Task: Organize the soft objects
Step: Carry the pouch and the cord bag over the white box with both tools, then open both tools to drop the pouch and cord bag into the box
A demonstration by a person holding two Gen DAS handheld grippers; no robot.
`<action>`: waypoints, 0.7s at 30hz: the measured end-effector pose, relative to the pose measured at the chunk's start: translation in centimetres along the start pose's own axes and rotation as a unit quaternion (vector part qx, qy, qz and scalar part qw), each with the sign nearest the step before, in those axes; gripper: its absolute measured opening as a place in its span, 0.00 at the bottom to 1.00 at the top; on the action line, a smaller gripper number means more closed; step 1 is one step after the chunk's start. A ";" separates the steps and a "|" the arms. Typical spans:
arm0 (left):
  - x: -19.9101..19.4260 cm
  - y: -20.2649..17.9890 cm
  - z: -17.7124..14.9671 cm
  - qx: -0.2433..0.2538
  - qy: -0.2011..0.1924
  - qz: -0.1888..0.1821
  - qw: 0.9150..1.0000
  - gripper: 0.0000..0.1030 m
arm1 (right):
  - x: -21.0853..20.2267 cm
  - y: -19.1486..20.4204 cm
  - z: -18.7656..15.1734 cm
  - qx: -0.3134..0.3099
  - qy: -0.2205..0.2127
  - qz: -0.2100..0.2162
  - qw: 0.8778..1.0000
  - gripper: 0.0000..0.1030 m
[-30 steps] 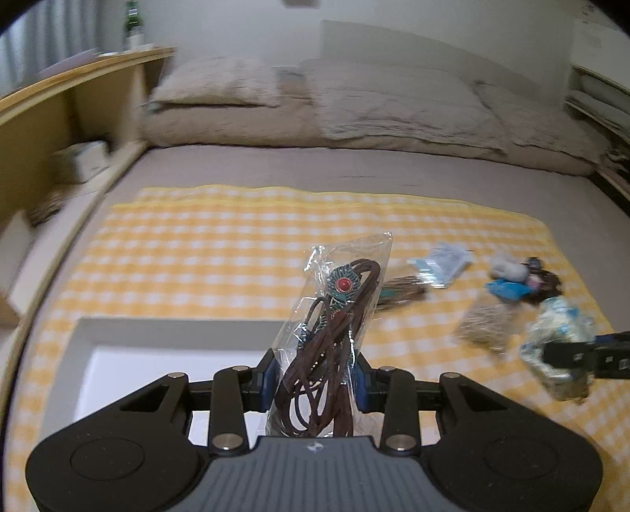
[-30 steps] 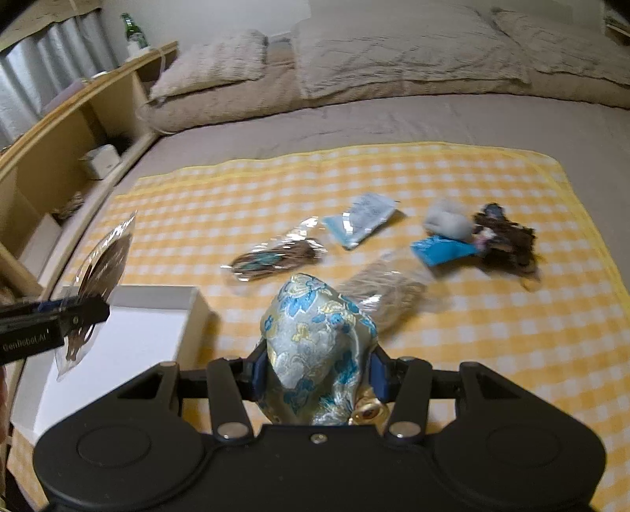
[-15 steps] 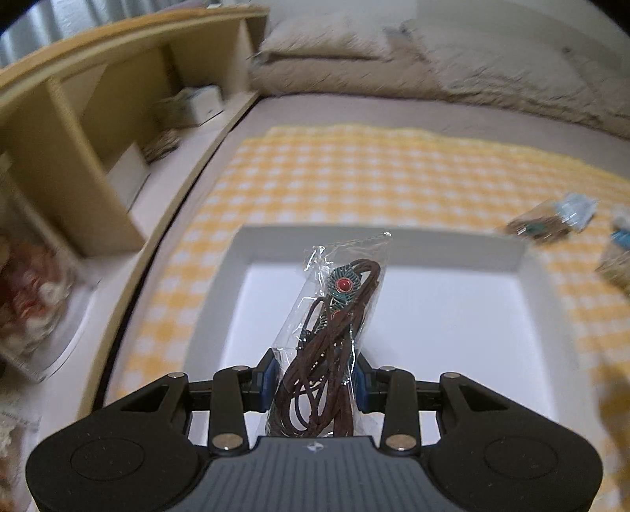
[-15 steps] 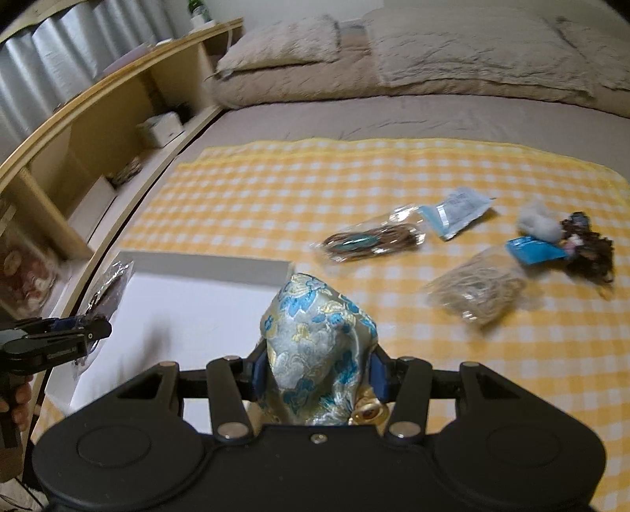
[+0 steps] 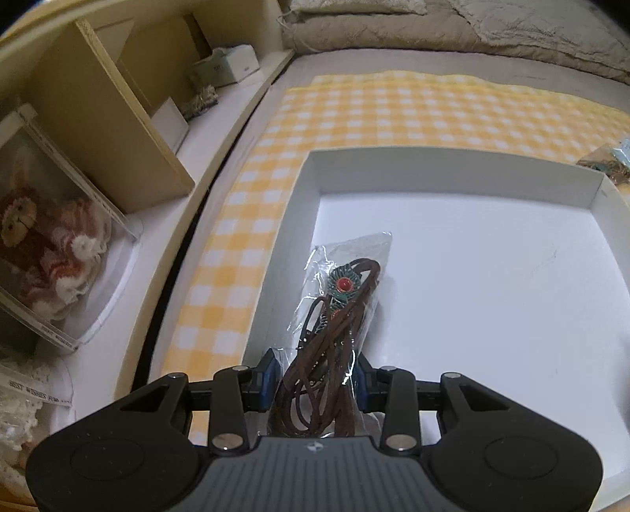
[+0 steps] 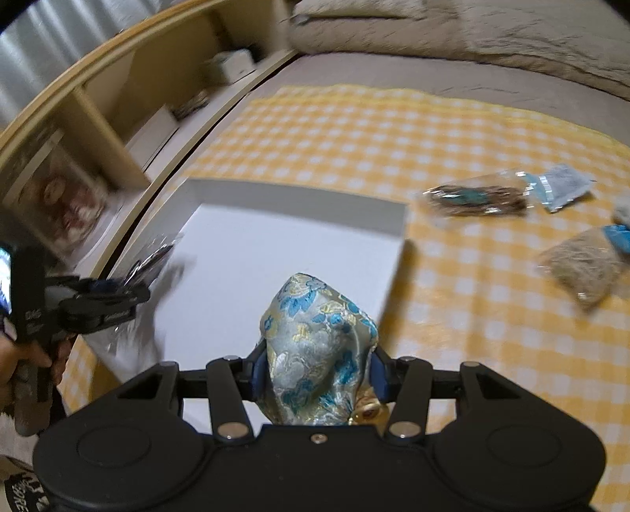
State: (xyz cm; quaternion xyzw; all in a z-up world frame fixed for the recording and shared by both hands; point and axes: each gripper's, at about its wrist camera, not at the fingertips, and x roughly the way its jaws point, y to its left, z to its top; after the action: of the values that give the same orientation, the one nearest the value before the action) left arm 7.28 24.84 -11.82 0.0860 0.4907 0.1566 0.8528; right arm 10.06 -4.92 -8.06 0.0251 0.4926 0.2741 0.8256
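left claw [image 5: 317, 388] pinching bagged cord necklace [image 5: 338, 315] over white box [image 5: 453, 173]; slippery film, grip low. right claw [image 6: 315, 372] clamps brocade pouch [image 6: 317, 346], soft, squishy, light.

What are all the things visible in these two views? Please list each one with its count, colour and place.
Box: one, white, open, on the checked cloth.
Cloth: one, yellow and white checks, spread on the bed.
Bag of brown cord: one, clear plastic, in the left jaws, over the box.
Brocade pouch: one, silver with blue and gold flowers, in the right jaws.
Bag with turquoise piece: one, clear, on the cloth.
Blue packet: one, pale blue, beside that bag.
Bag of beige fibre: one, on the cloth, right.
Pillows: beige, at the bed's head.
Shelf: one, wooden, left of the bed.
Left gripper: black, shut on the cord bag.
Right gripper: black, shut on the pouch.
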 end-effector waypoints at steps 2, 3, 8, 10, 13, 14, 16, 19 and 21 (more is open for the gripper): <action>0.2 -0.1 -0.3 0.003 0.003 -0.002 1.000 0.39 | 0.7 0.7 -0.1 -0.006 0.010 0.007 1.000 0.50; 0.3 -0.2 -0.4 0.005 0.004 -0.002 1.000 0.40 | 1.1 1.1 -0.1 -0.008 0.015 0.011 1.000 0.50; 0.5 0.1 -0.6 -0.009 0.003 -0.013 1.000 0.42 | 2.6 2.4 -0.5 -0.017 0.040 0.027 0.999 0.50; 0.7 0.3 -0.6 -0.023 0.007 -0.022 0.999 0.45 | 3.2 2.9 -0.7 -0.026 0.049 0.027 0.998 0.51; 0.5 0.3 -0.6 -0.032 0.017 -0.043 0.998 0.61 | 3.9 3.2 -1.0 -0.039 0.059 0.022 0.997 0.55; 0.4 0.2 -0.6 -0.032 0.019 -0.049 0.998 0.67 | 4.2 3.3 -1.0 -0.043 0.064 0.022 0.997 0.58; 0.0 0.1 -0.7 -0.035 0.021 -0.059 0.997 0.74 | 4.6 3.3 -1.0 -0.043 0.071 0.015 0.996 0.62; -0.4 -0.1 -0.7 -0.029 0.019 -0.066 0.997 0.81 | 4.5 3.0 -1.0 -0.040 0.070 0.011 0.997 0.68; -0.7 0.0 -0.8 -0.026 0.018 -0.067 0.997 0.83 | 4.3 2.8 -0.9 -0.039 0.068 0.014 0.997 0.70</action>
State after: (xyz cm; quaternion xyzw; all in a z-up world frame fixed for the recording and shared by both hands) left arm 6.30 24.55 -11.68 0.0276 0.5064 0.1139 0.8543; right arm 9.65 -0.66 -11.08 -0.0195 0.5364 0.3056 0.7864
